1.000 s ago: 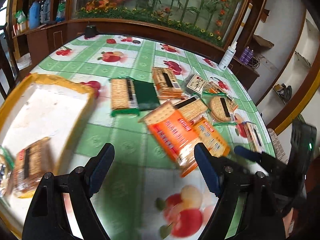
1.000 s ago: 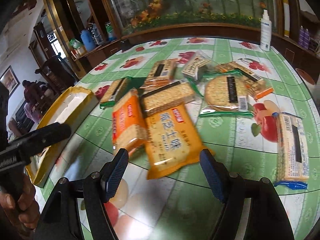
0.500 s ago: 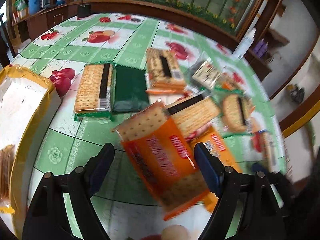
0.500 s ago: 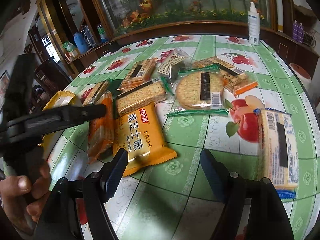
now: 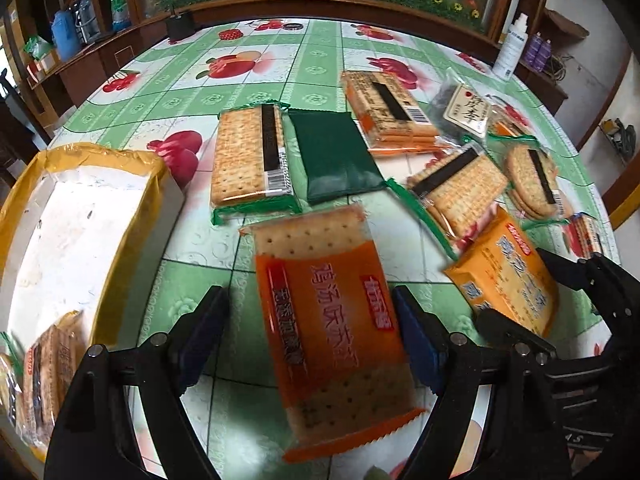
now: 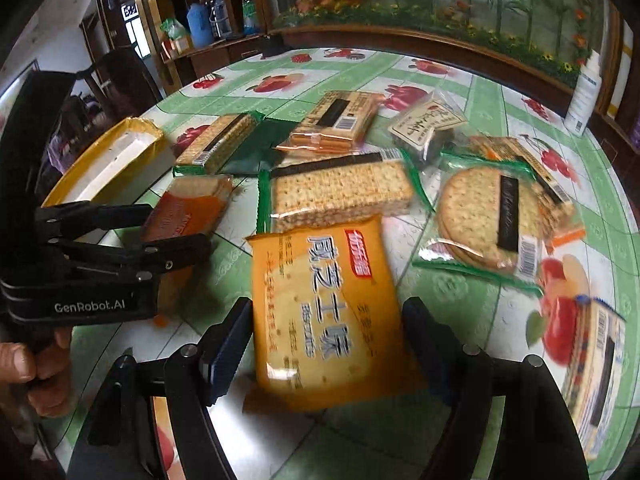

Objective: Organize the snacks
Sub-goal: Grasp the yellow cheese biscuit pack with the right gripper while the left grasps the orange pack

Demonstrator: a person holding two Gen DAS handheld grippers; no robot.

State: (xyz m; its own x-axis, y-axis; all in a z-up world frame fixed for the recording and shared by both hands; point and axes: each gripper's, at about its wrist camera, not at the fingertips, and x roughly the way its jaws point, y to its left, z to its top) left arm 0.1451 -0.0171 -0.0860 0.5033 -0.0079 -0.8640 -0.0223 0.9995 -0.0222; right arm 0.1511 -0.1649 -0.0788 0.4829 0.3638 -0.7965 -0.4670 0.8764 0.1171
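Several snack packs lie on the green fruit-print table. My left gripper [image 5: 308, 332] is open with its fingers on either side of an orange cracker pack [image 5: 332, 320]; it also shows in the right wrist view [image 6: 188, 212]. My right gripper [image 6: 328, 340] is open astride a yellow cracker pack [image 6: 324, 312], which shows in the left wrist view [image 5: 508, 280] too. A yellow-rimmed white tray [image 5: 72, 232] at the left holds one cracker pack [image 5: 44, 376].
Other packs lie beyond: a green-edged cracker pack [image 5: 252, 156], a dark green pouch [image 5: 336, 156], an orange-edged pack [image 5: 388, 112], a round-cracker pack [image 6: 488, 216] and a pack at the right edge [image 6: 596, 364]. A white bottle [image 6: 584, 96] stands at the back.
Both grippers moved forward and down over the table. The orange pack now lies between my left fingers and the yellow pack between my right fingers. Both stayed open.
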